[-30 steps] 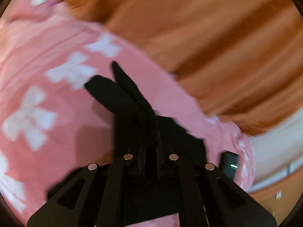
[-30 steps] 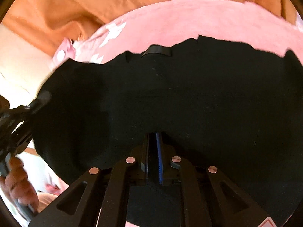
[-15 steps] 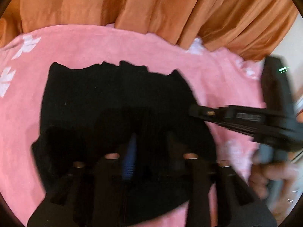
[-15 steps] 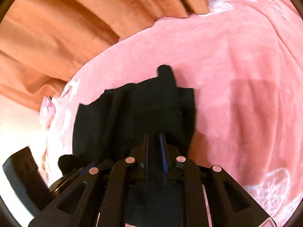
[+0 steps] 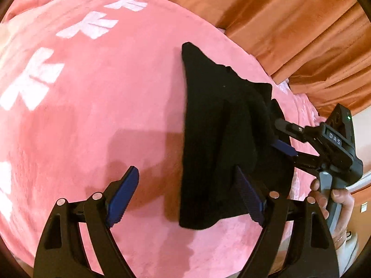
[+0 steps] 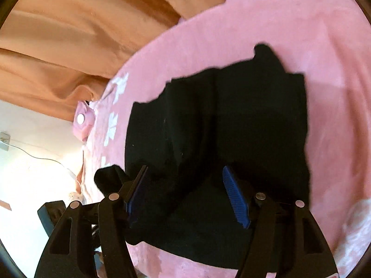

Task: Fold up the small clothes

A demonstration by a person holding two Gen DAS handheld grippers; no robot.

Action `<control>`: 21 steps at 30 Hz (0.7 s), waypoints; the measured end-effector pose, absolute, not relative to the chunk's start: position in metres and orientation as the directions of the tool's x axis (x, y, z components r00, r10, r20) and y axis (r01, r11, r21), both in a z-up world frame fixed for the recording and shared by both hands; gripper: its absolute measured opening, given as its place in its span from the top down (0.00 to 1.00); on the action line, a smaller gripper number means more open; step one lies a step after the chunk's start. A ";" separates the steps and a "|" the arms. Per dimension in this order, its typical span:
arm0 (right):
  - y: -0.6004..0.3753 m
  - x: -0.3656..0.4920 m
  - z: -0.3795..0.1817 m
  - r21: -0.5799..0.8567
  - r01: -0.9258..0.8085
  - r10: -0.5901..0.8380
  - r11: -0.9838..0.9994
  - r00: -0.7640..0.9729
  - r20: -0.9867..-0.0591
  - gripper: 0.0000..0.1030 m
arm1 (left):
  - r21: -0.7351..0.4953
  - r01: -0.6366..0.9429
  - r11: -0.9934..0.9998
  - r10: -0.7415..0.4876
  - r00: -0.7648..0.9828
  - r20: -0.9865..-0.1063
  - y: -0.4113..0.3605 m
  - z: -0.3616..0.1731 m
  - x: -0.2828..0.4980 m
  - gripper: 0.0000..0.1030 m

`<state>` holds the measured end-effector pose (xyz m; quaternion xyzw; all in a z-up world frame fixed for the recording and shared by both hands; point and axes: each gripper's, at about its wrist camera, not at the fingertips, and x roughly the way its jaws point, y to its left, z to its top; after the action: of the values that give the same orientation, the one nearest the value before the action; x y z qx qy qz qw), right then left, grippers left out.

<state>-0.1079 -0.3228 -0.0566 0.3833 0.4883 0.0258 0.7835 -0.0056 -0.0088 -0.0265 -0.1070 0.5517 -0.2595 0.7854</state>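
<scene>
The left hand-held gripper (image 5: 183, 199) has just sprung its jaws wide, nothing pinched, the black garment (image 5: 222, 139) lying at its two o'clock on the pink blanket (image 5: 97, 115). The right hand-held gripper (image 6: 185, 197) has just opened too, cloth lying loose between its jaws: a fold looks laid down and released.

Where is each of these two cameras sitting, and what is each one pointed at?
Left wrist view: on the left gripper, looking down at the pink fleece blanket; a hand holds the right gripper.
Right wrist view: on the right gripper, open above the folded black garment; no hand clearly shows.
Both share garment, blanket and orange curtain.
</scene>
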 end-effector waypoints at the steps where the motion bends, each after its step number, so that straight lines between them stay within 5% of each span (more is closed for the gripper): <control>1: -0.320 -0.107 -0.057 0.628 0.334 0.419 0.702 0.519 -0.745 0.38 | -0.459 0.300 0.837 -0.535 0.266 -0.802 -0.007 -0.024 -0.008 0.22; 6: -0.312 -0.098 -0.056 0.684 0.332 0.472 0.649 0.530 -0.705 0.38 | -0.481 0.413 0.773 -0.628 0.390 -0.674 -0.006 0.012 -0.018 0.19; 11: -0.313 -0.089 -0.059 0.652 0.358 0.439 0.668 0.518 -0.734 0.38 | -0.449 0.470 0.760 -0.628 0.355 -0.692 -0.049 0.002 -0.008 0.19; 16: -0.320 -0.083 -0.064 0.605 0.360 0.396 0.710 0.507 -0.766 0.46 | -0.375 0.558 0.740 -0.603 0.306 -0.736 -0.093 -0.015 -0.020 0.69; 17: -0.319 -0.082 -0.061 0.583 0.352 0.378 0.732 0.502 -0.778 0.57 | -0.367 0.588 0.721 -0.612 0.292 -0.735 -0.097 -0.014 -0.026 0.89; 18: -0.319 -0.081 -0.057 0.560 0.342 0.356 0.755 0.503 -0.787 0.68 | -0.364 0.602 0.710 -0.620 0.291 -0.728 -0.102 -0.009 -0.033 0.91; 19: -0.319 -0.081 -0.047 0.557 0.309 0.354 0.770 0.519 -0.778 0.92 | -0.374 0.616 0.693 -0.644 0.298 -0.704 -0.103 -0.002 -0.040 0.91; 21: -0.325 -0.087 -0.027 0.630 0.230 0.412 0.742 0.585 -0.699 0.91 | -0.335 0.678 0.654 -0.672 0.317 -0.669 -0.111 0.011 -0.057 0.91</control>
<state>-0.0866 -0.3253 -0.0268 0.3549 0.4522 0.0555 0.8164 -0.0573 -0.1109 0.0111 0.0037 0.4105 -0.4158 0.8115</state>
